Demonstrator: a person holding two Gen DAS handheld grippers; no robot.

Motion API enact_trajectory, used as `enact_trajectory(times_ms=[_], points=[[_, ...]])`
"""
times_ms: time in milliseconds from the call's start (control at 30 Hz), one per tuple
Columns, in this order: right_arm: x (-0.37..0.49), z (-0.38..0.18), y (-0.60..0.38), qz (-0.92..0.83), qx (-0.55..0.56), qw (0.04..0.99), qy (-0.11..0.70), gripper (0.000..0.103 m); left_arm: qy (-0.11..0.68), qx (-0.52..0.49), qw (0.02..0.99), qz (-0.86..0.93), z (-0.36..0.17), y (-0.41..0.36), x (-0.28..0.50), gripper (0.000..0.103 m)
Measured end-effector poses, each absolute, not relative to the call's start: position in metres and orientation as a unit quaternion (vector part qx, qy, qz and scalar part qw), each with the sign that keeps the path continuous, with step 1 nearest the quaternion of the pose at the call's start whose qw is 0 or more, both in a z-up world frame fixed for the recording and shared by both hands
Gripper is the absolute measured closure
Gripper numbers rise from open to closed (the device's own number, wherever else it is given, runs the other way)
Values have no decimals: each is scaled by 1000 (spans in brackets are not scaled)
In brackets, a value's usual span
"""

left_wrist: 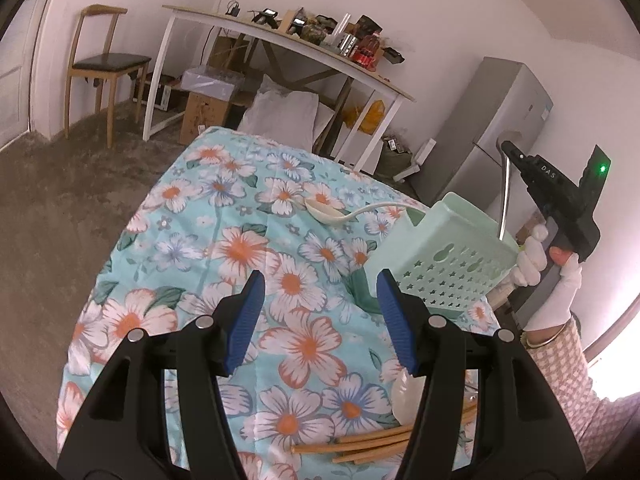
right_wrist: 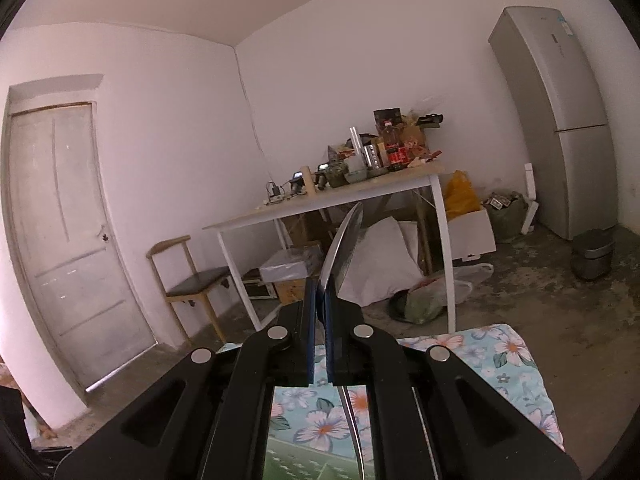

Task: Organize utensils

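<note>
Floral tablecloth (left_wrist: pixel 248 248) carries green basket (left_wrist: pixel 444 256), white spoon (left_wrist: pixel 324 210), chopsticks (left_wrist: pixel 372 446). Right gripper (right_wrist: pixel 320 300) pinches metal spoon (right_wrist: pixel 346 240) above basket, likely to drop in. Left gripper (left_wrist: pixel 320 320) spread, empty, angled toward loose utensils.

Your left gripper (left_wrist: pixel 320 320) has glossy black arms with long cut-out slots, round silver pivot screws at the joints, and ribbed blue pads (left_wrist: pixel 246 320) on the fingers. Your right gripper (right_wrist: pixel 320 332) is built the same way: black linkage, silver screws, blue pads. From the left camera, its black body carries the white letters "DAS" and a small green light. You wear a white glove (left_wrist: pixel 560 280), a thin bangle at the wrist, and a pink-and-white checked sleeve (left_wrist: pixel 568 364).
</note>
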State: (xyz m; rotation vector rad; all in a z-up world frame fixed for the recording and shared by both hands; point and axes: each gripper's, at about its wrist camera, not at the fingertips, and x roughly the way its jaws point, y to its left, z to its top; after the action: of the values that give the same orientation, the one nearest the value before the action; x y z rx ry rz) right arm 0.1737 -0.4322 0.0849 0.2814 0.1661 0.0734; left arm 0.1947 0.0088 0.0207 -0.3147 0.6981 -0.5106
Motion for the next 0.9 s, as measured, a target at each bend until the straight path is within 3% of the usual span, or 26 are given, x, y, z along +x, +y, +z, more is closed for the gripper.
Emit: enact_trajectory(times_ms=[900], points=[[137, 71, -423, 15, 73, 993, 95, 98, 330, -161, 900, -233, 23, 18, 185, 48]])
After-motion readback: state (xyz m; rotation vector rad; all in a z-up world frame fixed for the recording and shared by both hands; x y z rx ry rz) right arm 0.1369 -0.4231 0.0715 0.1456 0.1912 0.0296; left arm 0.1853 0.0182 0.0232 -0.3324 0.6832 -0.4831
